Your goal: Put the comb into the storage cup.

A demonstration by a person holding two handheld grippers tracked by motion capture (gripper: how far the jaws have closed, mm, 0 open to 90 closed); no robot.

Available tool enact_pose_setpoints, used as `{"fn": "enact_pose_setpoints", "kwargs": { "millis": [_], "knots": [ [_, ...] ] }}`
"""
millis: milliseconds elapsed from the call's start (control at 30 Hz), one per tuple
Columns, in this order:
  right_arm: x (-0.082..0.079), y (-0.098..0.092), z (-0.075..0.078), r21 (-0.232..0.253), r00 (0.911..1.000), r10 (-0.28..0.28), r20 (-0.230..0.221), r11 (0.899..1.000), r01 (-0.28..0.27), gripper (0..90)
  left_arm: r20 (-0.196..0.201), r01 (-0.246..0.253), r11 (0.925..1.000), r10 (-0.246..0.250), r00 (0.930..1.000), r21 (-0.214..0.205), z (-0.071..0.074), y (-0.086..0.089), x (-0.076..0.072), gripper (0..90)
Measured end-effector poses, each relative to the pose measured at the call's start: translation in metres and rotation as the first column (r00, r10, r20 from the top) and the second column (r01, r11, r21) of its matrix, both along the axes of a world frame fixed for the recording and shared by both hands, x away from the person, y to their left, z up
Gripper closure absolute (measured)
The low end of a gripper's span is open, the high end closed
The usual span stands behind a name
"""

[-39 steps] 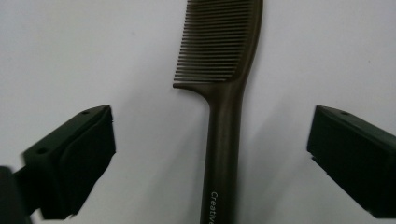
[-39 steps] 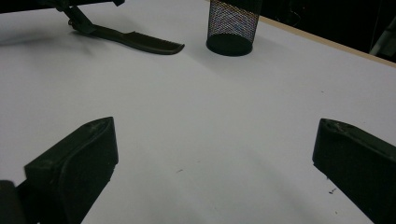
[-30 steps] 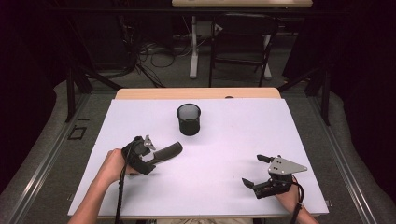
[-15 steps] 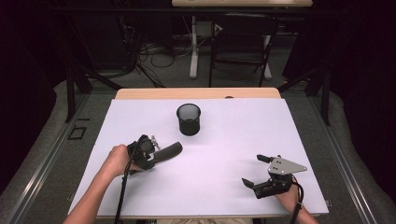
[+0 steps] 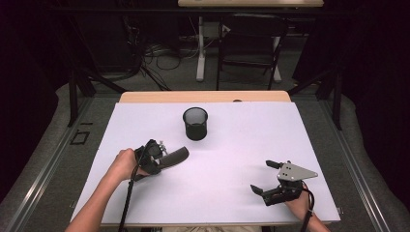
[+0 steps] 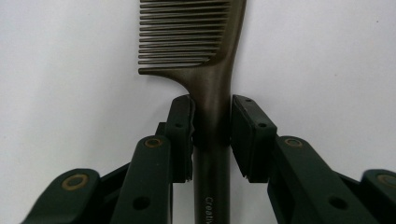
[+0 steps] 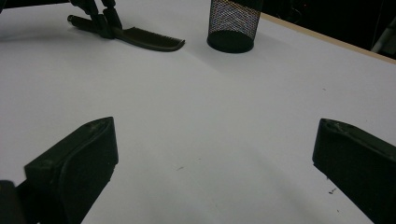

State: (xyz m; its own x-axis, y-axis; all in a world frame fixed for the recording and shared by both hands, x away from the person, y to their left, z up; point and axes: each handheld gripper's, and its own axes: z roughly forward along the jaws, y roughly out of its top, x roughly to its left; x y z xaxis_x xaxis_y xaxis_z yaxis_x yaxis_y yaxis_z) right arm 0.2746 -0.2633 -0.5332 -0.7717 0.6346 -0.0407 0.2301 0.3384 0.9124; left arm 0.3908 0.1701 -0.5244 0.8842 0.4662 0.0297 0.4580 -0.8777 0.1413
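Over the last second the left gripper (image 5: 153,159) has edged its comb (image 5: 174,156) slightly toward the mesh cup (image 5: 195,123), jaws clamped on the handle, which suggests the comb is headed for the cup. The right gripper (image 5: 267,178) rests well right of the cup, jaws apart and empty. Both are over the white table (image 5: 300,145); beyond the cup lie dark floor, cables and chair legs.

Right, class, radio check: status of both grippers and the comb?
Left gripper shut on comb handle. Right gripper open, empty, near table edge. Mesh cup upright beyond comb, nothing between.
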Motion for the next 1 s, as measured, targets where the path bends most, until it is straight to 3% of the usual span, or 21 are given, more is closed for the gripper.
{"fn": "enact_pose_setpoints", "kwargs": {
  "millis": [200, 467, 767, 1000],
  "knots": [
    [0.000, 0.000, 0.000, -0.003, 1.0000, -0.005, 0.008, 1.000, 0.005, 0.0, -0.021, -0.011, 0.9999, 0.011, 0.9997, -0.005, -0.001, -0.001, 0.002, 71.7],
    [-0.001, 0.001, 0.000, -0.002, 0.9999, -0.001, 0.012, 1.000, 0.001, 0.0, -0.004, -0.012, 0.9999, 0.012, 0.9999, 0.010, 0.003, -0.002, 0.001, 72.5],
    [-0.001, 0.000, 0.000, -0.002, 0.9999, -0.001, 0.015, 1.000, 0.001, 0.0, 0.038, -0.037, 0.9964, 0.040, 0.9984, -0.075, 0.013, 0.006, -0.004, 72.6],
    [-0.001, 0.001, 0.000, -0.005, 0.9999, -0.001, 0.011, 1.000, 0.001, 0.0, 0.073, -0.055, 0.9833, 0.068, 0.9950, -0.173, 0.024, 0.014, -0.014, 72.6]
  ]
}}
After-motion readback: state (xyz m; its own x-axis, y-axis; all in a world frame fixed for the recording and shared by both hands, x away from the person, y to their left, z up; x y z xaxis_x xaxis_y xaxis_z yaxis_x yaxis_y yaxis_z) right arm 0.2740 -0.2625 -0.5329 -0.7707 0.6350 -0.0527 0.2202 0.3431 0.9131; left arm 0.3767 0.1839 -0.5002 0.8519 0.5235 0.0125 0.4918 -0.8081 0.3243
